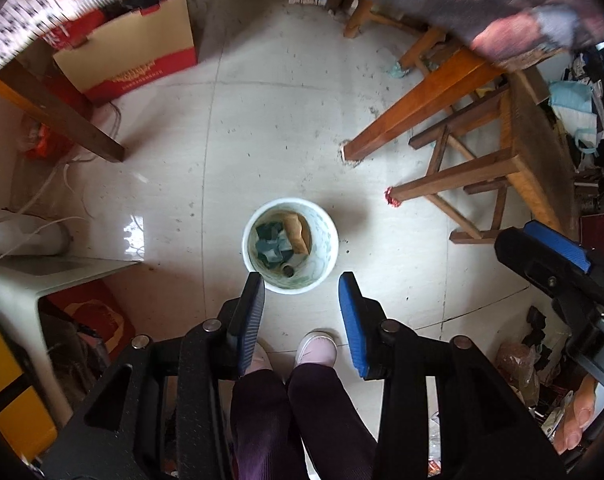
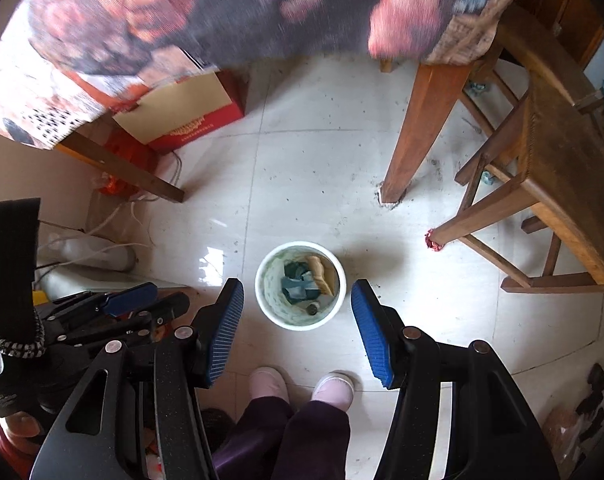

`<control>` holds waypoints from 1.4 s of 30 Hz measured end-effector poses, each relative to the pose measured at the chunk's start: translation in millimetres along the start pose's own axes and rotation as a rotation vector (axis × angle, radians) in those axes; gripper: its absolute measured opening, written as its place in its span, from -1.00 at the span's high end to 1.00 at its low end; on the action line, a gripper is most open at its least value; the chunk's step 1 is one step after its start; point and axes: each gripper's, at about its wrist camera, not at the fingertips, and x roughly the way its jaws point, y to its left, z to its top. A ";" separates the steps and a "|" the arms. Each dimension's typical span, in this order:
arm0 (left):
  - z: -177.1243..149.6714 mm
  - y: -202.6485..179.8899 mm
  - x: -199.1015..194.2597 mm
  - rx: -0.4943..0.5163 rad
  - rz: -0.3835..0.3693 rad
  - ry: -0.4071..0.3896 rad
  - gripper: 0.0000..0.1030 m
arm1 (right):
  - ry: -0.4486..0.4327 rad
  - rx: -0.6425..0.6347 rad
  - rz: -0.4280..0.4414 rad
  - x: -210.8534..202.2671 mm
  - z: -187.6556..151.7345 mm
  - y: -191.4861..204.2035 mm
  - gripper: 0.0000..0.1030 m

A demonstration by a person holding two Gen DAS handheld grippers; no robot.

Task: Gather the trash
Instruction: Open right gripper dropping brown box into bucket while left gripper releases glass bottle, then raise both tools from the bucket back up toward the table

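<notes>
**Both tools empty above the bin — the next piece of trash is still to be found**

The small white round plastic waste bin (image 1: 290, 245) stands on the pale tiled floor (image 1: 270, 128), just ahead of the person's two pink slippers (image 1: 316, 347). Both tools point steeply down at it. The left tool (image 1: 302, 312) has its blue-padded jaws apart with nothing between them; the right tool (image 2: 298, 330) likewise stands open and empty, its jaws framing the bin in its own view.

The step in hand looks like the moment after a drop, so doing it well means lifting clear of the rim without knocking the light bin over, then turning toward whatever litter is left. A likely candidate is the crumpled brown and clear wrapper litter (image 1: 518, 360) on the floor at the right edge of the left view, near the right hand. Scraps like these are best pinched from straight above, with the pads closing on a firm fold rather than a loose corner, and carried over the middle of the bin before the jaws part.

Counted: one bin; inside it, several dark green scraps (image 1: 272, 246), one tan paper piece (image 1: 296, 232) and one small dark round thing (image 1: 288, 269); two tools; two slippers; one red and tan cardboard box (image 1: 130, 56); one wooden stool (image 1: 498, 168).
</notes>
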 end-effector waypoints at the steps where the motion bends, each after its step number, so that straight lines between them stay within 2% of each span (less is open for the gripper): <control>1: 0.4 -1.8 -12.4 -0.002 0.000 -0.012 0.28 | -0.009 -0.001 0.003 -10.1 0.9 3.2 -0.02; 10: -2.0 -20.3 -139.5 0.009 -0.013 -0.143 0.28 | -0.112 -0.020 0.012 -116.5 7.4 39.9 -0.02; 16: 1.6 -32.1 -236.3 0.060 -0.019 -0.291 0.28 | -0.219 -0.022 0.020 -196.3 11.7 68.6 -0.02; 24: -6.6 -32.3 -351.3 0.100 -0.075 -0.460 0.28 | -0.359 -0.040 -0.004 -281.3 15.6 103.8 -0.02; 34: -22.3 -26.9 -432.8 0.160 -0.079 -0.594 0.27 | -0.539 -0.005 -0.032 -351.2 6.5 132.5 -0.02; 37: -25.1 -24.4 -447.8 0.165 -0.073 -0.634 0.14 | -0.588 -0.018 -0.050 -367.2 8.6 137.0 -0.02; 40: -21.0 -25.7 -458.8 0.176 -0.063 -0.663 0.13 | -0.634 -0.021 -0.066 -381.0 12.4 138.6 -0.15; 42: -16.7 -27.0 -465.1 0.178 -0.056 -0.681 -0.01 | -0.661 -0.023 -0.069 -387.6 15.0 138.6 -0.18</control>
